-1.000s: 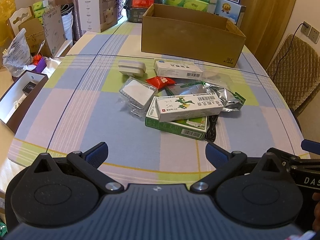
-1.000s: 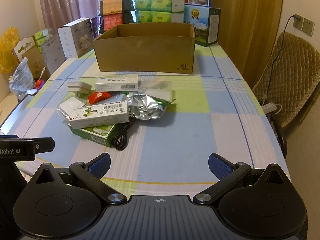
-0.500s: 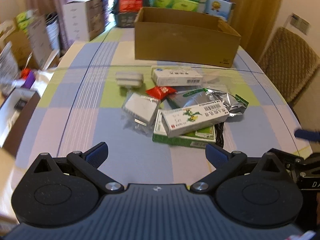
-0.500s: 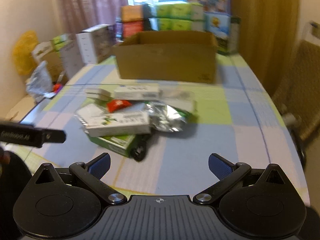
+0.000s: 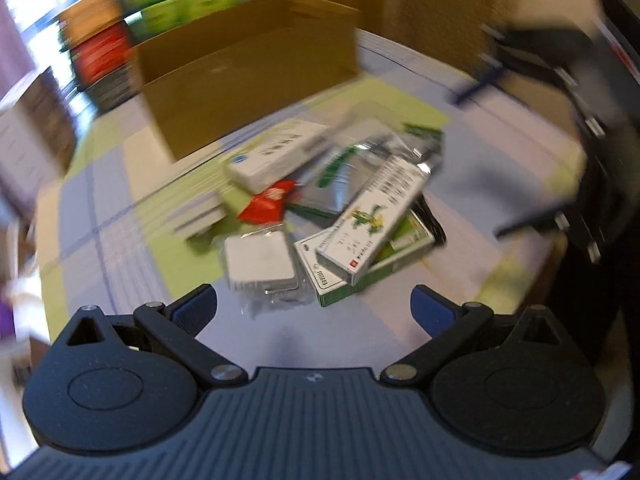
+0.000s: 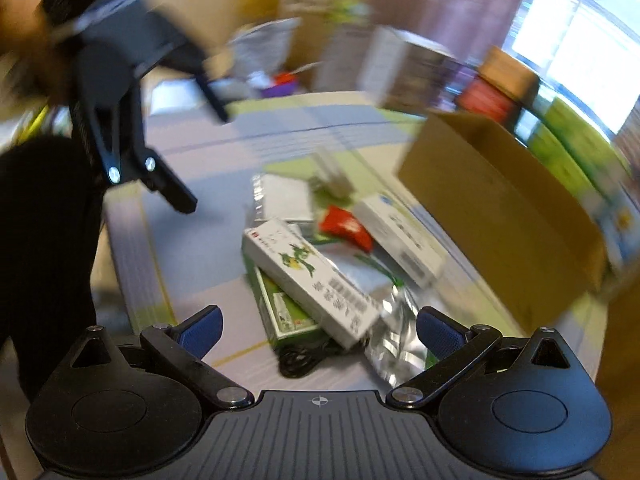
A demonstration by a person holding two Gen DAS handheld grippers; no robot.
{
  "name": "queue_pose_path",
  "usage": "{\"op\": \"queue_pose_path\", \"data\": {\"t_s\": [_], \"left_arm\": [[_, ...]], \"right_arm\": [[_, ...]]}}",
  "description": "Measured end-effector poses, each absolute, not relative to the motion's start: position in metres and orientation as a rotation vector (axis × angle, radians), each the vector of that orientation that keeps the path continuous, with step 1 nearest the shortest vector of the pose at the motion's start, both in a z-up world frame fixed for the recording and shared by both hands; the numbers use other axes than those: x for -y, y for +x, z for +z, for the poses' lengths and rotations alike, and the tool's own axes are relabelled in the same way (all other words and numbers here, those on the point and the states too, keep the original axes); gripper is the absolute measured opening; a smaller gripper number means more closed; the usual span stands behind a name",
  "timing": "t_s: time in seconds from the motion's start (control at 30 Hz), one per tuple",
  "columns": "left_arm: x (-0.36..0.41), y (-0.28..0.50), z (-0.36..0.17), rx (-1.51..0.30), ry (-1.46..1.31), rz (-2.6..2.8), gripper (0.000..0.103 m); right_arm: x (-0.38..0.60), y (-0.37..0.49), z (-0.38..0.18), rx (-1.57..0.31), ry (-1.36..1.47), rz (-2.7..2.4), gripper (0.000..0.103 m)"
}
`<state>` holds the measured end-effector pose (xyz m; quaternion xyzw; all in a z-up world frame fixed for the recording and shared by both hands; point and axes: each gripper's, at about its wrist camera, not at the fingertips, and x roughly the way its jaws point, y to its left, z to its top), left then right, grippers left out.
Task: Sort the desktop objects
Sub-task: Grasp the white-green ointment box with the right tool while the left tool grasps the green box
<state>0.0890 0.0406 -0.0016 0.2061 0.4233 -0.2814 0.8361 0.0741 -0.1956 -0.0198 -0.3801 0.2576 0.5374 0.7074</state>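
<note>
Left wrist view looks forward and down along its jaws at the pile of boxes (image 5: pixel 360 228) on the checked table (image 5: pixel 132 248) from close range, tilted, with the cardboard box (image 5: pixel 248 68) beyond the pile and the right gripper (image 5: pixel 532 140) blurred to the right of the pile. Right wrist view faces the same pile of boxes (image 6: pixel 312 276) from the opposite near side, also close and tilted, cardboard box (image 6: pixel 508 208) right of the pile and the left gripper (image 6: pixel 192 160) up-left of it. Both share the pile, the cardboard box and the table; both are motion-blurred.
</note>
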Motion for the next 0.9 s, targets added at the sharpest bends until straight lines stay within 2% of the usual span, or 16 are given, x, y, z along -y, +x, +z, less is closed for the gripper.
{"op": "queue_pose_path", "data": {"t_s": [0.07, 0.13, 0.27, 0.33, 0.5, 0.57, 0.73, 0.9], "left_arm": [[-0.038, 0.094, -0.005, -0.897, 0.51, -0.667, 0.099], [-0.037, 0.101, -0.007, -0.898, 0.545, -0.733, 0.094], [-0.033, 0.116, -0.016, -0.886, 0.624, -0.815, 0.091], [-0.031, 0.123, -0.02, -0.89, 0.649, -0.855, 0.086], [-0.026, 0.134, -0.033, -0.904, 0.705, -0.935, 0.083], [-0.025, 0.138, -0.038, -0.913, 0.714, -0.953, 0.083], [-0.019, 0.149, -0.052, -0.944, 0.708, -1.005, 0.07], [-0.004, 0.155, -0.062, -0.938, 0.756, -1.058, 0.069]], "right_arm": [[0.183, 0.081, -0.024, -0.562, -0.917, 1.26, 0.089], [0.171, 0.089, -0.03, -0.564, -0.984, 1.316, 0.084], [0.145, 0.111, -0.046, -0.615, -1.086, 1.401, 0.071], [0.135, 0.12, -0.053, -0.633, -1.117, 1.421, 0.066], [0.118, 0.136, -0.071, -0.686, -1.176, 1.463, 0.056], [0.114, 0.14, -0.076, -0.71, -1.198, 1.473, 0.045], [0.121, 0.147, -0.078, -0.745, -1.168, 1.443, 0.037], [0.141, 0.15, -0.075, -0.813, -1.12, 1.365, 0.036]]}}
